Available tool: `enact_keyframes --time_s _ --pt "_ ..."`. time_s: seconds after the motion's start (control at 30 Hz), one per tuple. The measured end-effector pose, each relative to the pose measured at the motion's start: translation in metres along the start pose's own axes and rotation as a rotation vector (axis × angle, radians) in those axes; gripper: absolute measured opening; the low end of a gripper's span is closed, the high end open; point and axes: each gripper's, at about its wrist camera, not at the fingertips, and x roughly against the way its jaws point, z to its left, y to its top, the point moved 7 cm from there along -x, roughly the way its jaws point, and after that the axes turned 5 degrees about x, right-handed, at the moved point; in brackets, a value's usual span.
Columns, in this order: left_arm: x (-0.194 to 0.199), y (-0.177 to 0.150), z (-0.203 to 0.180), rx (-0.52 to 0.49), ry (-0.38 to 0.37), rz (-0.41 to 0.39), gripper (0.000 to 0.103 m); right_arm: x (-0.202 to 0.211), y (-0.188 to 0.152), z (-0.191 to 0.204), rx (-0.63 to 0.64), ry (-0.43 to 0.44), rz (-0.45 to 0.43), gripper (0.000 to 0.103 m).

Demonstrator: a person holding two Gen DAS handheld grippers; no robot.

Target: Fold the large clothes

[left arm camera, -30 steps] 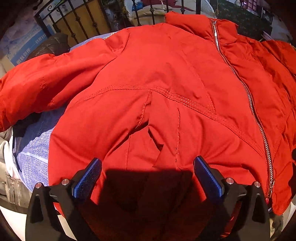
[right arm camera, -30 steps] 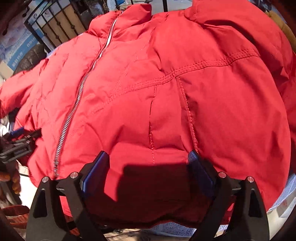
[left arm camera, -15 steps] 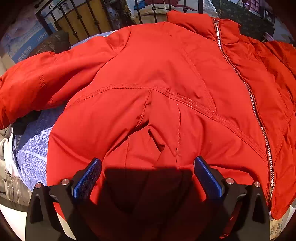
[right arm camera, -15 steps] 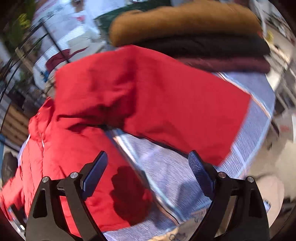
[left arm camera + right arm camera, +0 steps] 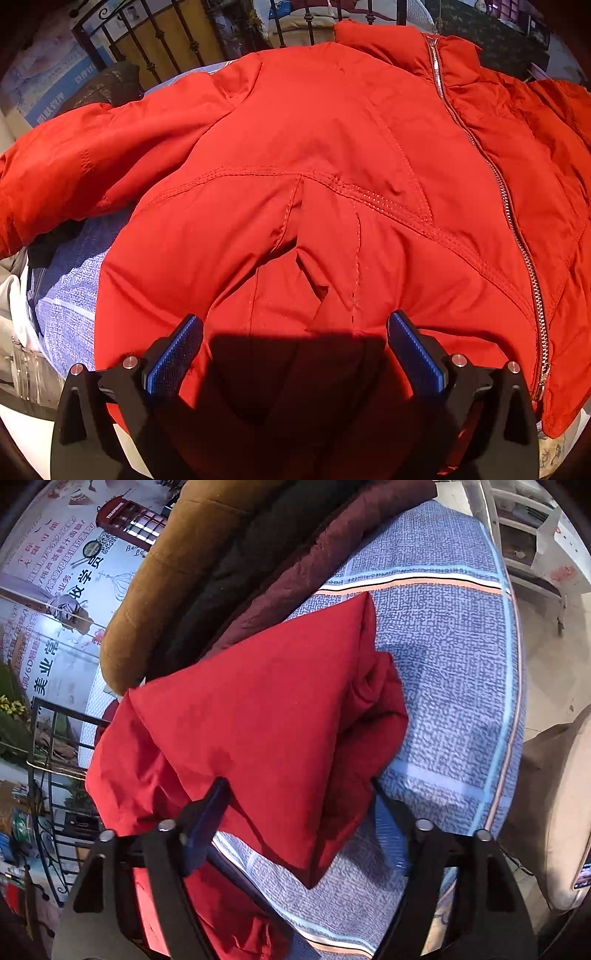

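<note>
- Your red padded zip-front jacket (image 5: pixel 332 177) lies spread face up on the round tabletop covered with a blue-grey checked cloth (image 5: pixel 443 602); its silver zipper (image 5: pixel 498 177) is closed.
- Left gripper (image 5: pixel 295 343): fingers spread wide, hovering over the hem area, holding nothing. Its shadow falls on the fabric, so I judge it close, but contact can't be confirmed.
- Right gripper (image 5: pixel 299 805): fingers spread on either side of the red sleeve (image 5: pixel 280 709). No pinch visible; whether the pads touch the cloth I cannot tell.
- Risk: the sleeve is bunched, with its cuff end rolled under. Close here and you probably grab one layer only; the padding slips out as you lift.
- Risk: the slick shell looks springy. A fold laid without pressing is likely to pop back open.
- Risk: the sleeve sits near the tabletop edge. A careless drag may pull it, and the cloth with it, over the rim.
- Risk: the stack of folded garments, tan, black and maroon (image 5: pixel 236 561), sits just beside the sleeve. A wide swing could knock it.
- Risk: the other sleeve (image 5: pixel 74 177) hangs off to the left; folding one side alone skews the jacket.
</note>
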Motion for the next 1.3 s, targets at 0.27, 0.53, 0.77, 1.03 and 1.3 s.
enact_keyframes --time_s 0.27,0.53,0.77,1.03,1.3 --pt "0.002 -0.001 -0.001 -0.003 0.002 0.006 0.099 0.014 0.028 0.030 0.150 0.050 -0.052 0.012" --pt "0.003 0.000 -0.004 -0.014 -0.001 0.005 0.099 0.096 0.151 0.074 0.379 -0.021 -0.282 0.010" --pt "0.002 0.000 -0.001 -0.009 -0.009 0.004 0.099 0.060 0.156 0.060 0.426 -0.190 -0.203 0.011" --pt "0.002 0.002 -0.003 -0.004 -0.001 0.002 0.099 0.073 0.122 0.073 0.516 -0.215 -0.197 0.011" --pt "0.014 0.002 -0.002 0.000 -0.007 0.001 0.097 0.093 0.051 0.198 0.758 0.020 -0.150 0.011"
